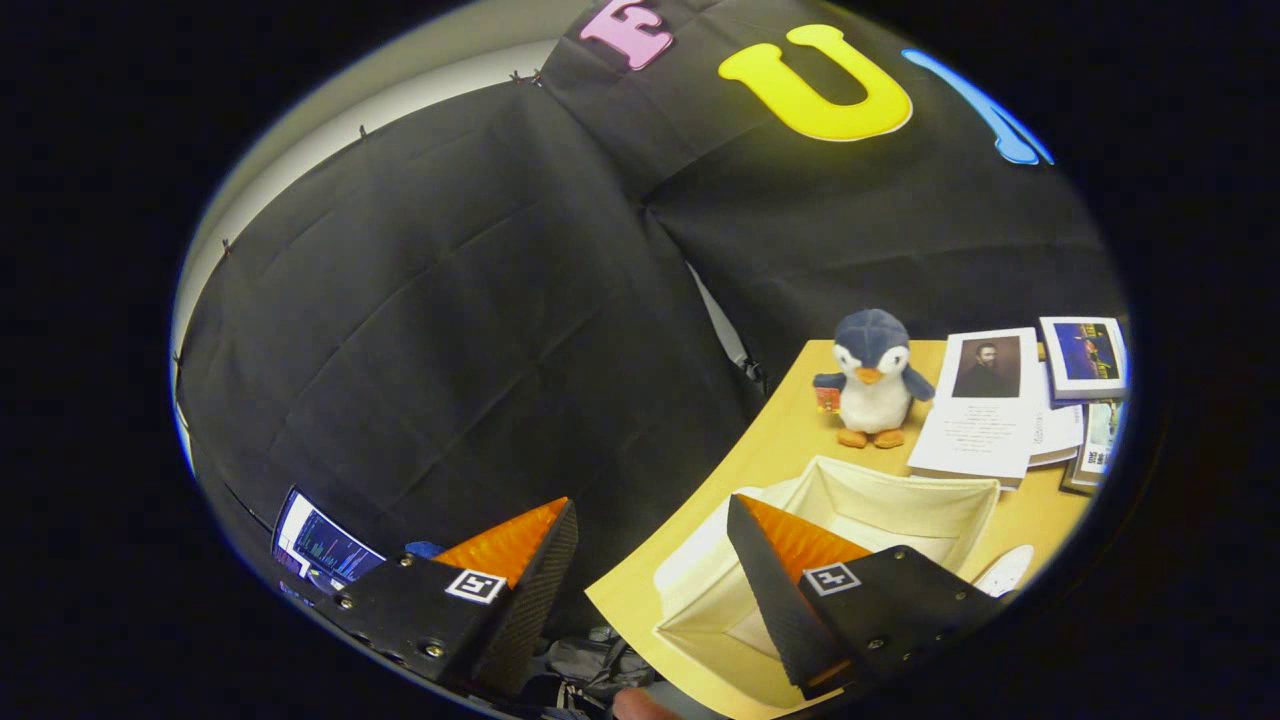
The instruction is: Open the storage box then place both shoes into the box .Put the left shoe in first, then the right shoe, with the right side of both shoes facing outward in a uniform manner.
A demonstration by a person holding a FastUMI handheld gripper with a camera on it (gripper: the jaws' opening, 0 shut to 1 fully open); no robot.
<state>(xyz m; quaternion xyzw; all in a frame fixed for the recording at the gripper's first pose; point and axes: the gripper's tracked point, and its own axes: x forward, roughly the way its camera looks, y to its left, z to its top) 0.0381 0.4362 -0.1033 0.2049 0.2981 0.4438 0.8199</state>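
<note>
Tool (650, 550) fingers apart, empty, right one partly hiding storage box (900, 500).

No readable text; print on the book cover (980, 405) apparently too small.

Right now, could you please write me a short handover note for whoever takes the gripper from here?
Gripper: fingers spread apart, holding nothing, hanging over the table's near corner.
Storage box: cream fabric, on the wooden table, already open at the top; the one finger overlaps its near wall. What shows of its inside holds no shoe.
A pale rounded shape lies just past the box; I cannot tell whether it is a shoe.
Beyond the box: a plush penguin and books.
Done: box open. Left: left shoe in, then right shoe, right sides outward.
</note>
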